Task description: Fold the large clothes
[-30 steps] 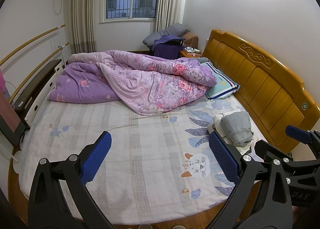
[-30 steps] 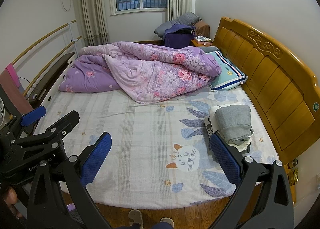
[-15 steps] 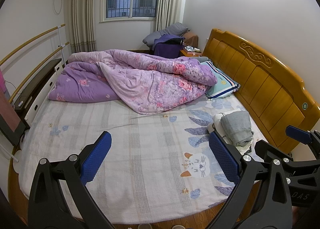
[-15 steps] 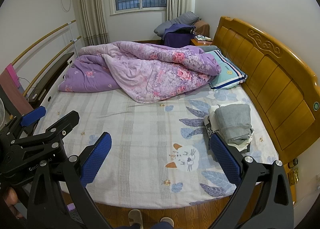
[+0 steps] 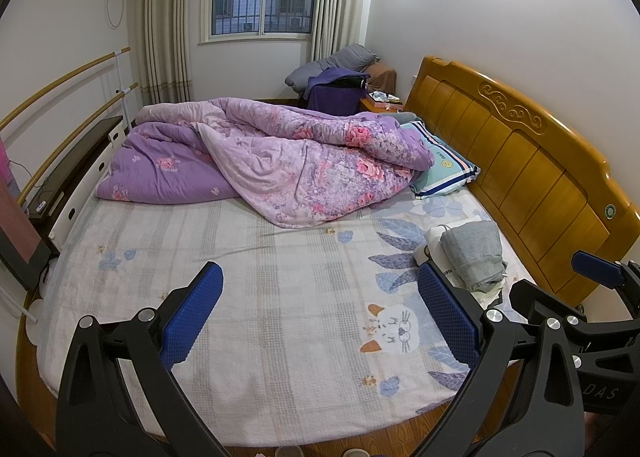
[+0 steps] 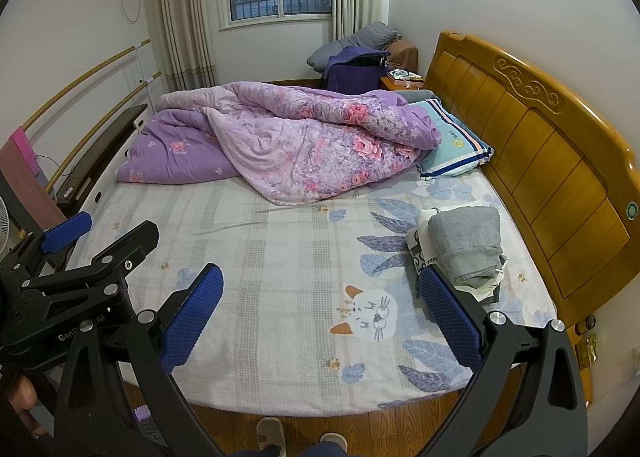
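Note:
A small stack of folded clothes, a grey garment (image 5: pixel 476 253) on top of white ones, lies on the bed near the wooden headboard; it also shows in the right wrist view (image 6: pixel 468 245). My left gripper (image 5: pixel 320 317) is open and empty, held above the near edge of the bed. My right gripper (image 6: pixel 320 317) is open and empty, also above the near edge, with the stack just past its right finger (image 6: pixel 448 317). Each gripper shows at the side of the other's view.
The bed sheet (image 5: pixel 248 289) with a cat print is bare in the middle. A rumpled purple floral quilt (image 5: pixel 280 161) and a striped pillow (image 5: pixel 444 169) lie at the far side. A wooden headboard (image 5: pixel 532 177) bounds the right. Slippered feet (image 6: pixel 272 433) stand on the floor.
Almost nothing has moved; both grippers stay open and hover in the same place above the bed's near edge.

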`<state>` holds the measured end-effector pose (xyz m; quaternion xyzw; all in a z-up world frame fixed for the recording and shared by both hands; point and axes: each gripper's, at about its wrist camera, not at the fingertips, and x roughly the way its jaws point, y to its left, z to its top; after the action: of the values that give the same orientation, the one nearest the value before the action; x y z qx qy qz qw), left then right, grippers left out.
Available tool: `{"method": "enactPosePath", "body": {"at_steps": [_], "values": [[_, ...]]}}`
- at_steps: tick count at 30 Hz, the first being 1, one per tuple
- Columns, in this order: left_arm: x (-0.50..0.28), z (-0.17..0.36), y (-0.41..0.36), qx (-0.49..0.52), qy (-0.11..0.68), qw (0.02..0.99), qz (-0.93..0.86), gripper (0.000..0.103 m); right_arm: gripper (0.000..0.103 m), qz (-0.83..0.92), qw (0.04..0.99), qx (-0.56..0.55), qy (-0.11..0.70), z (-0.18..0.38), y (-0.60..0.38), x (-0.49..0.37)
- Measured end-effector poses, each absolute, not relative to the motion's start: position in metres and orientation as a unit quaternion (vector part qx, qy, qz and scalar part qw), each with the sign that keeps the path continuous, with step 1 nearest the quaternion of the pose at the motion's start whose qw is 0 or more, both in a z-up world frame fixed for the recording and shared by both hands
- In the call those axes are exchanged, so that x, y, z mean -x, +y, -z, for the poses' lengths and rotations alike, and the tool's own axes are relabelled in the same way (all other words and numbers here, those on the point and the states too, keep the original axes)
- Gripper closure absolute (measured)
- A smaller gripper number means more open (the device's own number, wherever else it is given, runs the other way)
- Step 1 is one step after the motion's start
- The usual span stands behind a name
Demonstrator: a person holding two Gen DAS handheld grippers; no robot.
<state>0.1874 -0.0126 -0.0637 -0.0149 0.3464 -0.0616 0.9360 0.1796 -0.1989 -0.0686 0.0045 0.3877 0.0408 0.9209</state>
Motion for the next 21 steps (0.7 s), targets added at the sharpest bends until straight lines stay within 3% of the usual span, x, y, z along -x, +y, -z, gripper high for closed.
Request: {"method": "enactPosePath", "body": {"at_steps": [21], "values": [[-0.1891, 0.0674, -0.0079, 0.017, 0.351, 0.934, 0.064, 0.005, 0.008, -0.043, 0.919, -0.004, 0.391, 0.0757, -0.2028, -0.1810]]}}
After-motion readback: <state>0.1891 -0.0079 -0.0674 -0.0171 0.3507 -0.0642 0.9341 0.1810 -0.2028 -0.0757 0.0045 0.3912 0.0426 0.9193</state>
